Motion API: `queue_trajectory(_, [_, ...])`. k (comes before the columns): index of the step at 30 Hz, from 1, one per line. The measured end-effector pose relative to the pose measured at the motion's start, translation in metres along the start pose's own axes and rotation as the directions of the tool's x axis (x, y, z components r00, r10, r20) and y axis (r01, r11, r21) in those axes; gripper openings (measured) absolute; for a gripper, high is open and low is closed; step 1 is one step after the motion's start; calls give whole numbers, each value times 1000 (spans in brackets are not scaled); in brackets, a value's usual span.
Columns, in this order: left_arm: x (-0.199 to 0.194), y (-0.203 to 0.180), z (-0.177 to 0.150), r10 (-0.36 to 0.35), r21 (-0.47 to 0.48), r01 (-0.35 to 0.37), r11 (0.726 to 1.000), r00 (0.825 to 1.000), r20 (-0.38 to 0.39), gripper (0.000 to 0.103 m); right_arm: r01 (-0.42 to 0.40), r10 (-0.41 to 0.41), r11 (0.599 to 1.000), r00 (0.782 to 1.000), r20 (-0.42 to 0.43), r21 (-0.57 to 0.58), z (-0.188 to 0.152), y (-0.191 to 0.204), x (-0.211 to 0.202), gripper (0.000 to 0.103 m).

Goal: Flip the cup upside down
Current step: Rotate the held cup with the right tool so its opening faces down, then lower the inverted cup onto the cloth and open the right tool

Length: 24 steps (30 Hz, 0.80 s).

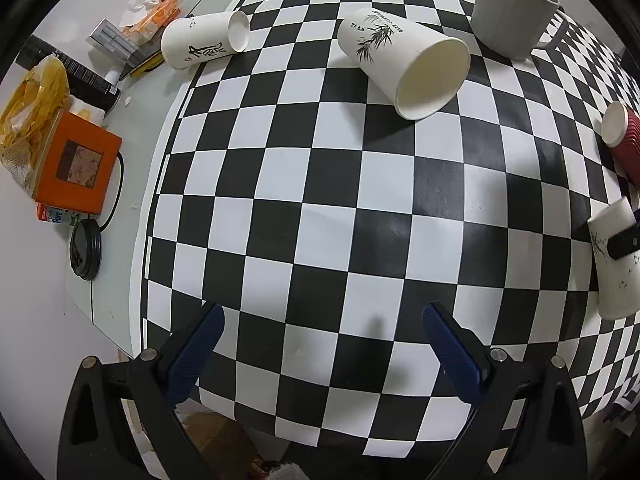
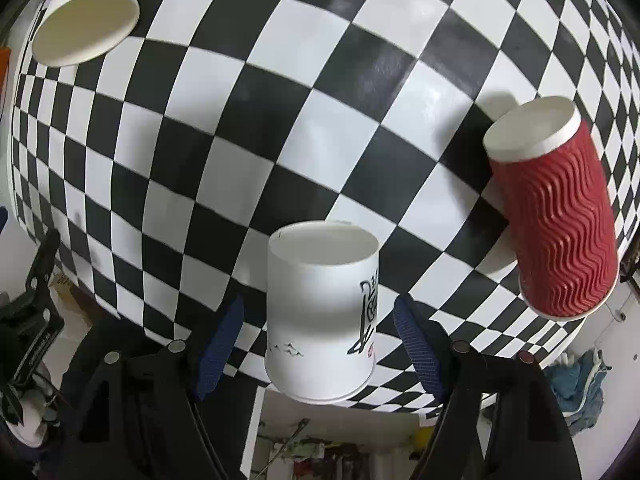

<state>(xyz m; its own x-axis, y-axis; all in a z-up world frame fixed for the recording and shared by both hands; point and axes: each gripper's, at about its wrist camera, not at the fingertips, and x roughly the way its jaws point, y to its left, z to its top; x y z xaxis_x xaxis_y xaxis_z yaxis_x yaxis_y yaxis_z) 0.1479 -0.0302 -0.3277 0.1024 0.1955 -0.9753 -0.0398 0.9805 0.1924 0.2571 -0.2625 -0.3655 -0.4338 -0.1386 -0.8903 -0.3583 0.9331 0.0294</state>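
Observation:
A white paper cup with black calligraphy (image 2: 320,312) stands upside down on the checkered mat near the front edge, between the open fingers of my right gripper (image 2: 320,340); the blue pads (image 2: 220,340) stand a little apart from its sides. The same cup shows at the right edge of the left wrist view (image 1: 618,268), with a right fingertip beside it. My left gripper (image 1: 320,352) is open and empty above the mat's front part.
A red ribbed cup (image 2: 556,216) stands upside down to the right. A white bamboo-print cup (image 1: 404,60) and another white cup (image 1: 204,38) lie on their sides. A grey mug (image 1: 512,8) stands at the back. Clutter and an orange box (image 1: 76,164) sit at the left.

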Motion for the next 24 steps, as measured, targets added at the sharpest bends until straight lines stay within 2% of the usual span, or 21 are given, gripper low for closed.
queue_trajectory(4, [0,1,2,-6,-9,6,1000,1000,-7,101,-8,7,1000,997,79,18,1,-1,-17,57])
queue_trajectory(6, [2,4,6,-16,-18,15,1000,1000,-12,101,-37,31,999,989,141,37,-1,-4,-33,57])
queue_trajectory(8, [4,5,12,-33,-26,32,999,999,-15,101,-67,50,996,968,246,60,-7,-5,-51,57])
queue_trajectory(9, [5,5,16,-40,-28,39,999,999,-16,101,-88,62,994,951,304,71,-11,-5,-60,57])
queue_trajectory(11, [7,4,23,-58,-31,58,998,998,-18,101,-119,62,988,894,444,102,-21,-5,-77,57])
queue_trajectory(12, [9,3,28,-73,-32,72,997,997,-19,101,-128,48,985,849,526,117,-27,-4,-84,57])
queue_trajectory(13, [11,2,32,-79,-32,79,996,997,-18,101,-136,36,982,813,581,130,-31,-3,-89,57])
queue_trajectory(15, [14,0,39,-87,-25,87,996,996,-15,101,-170,24,973,744,668,155,-37,0,-91,57])
queue_trajectory(16, [16,-1,42,-91,-22,90,996,996,-16,101,-178,4,969,699,715,169,-41,4,-88,57])
queue_trajectory(18, [19,-4,46,-91,-12,91,996,996,-17,101,-194,-26,962,631,775,190,-45,13,-81,57])
queue_trajectory(20, [20,-6,48,-92,-3,92,996,996,-14,101,-205,-48,957,586,809,205,-50,20,-71,57])
queue_trajectory(22, [19,-7,48,-97,3,97,995,995,-11,101,-196,-74,956,558,826,218,-56,30,-58,57])
queue_trajectory(23, [18,-7,47,-96,8,96,995,995,-7,101,-186,-92,957,537,839,224,-61,35,-54,57])
queue_trajectory(24, [17,-8,47,-92,13,92,996,996,-4,101,-176,-104,958,528,843,228,-65,39,-51,57])
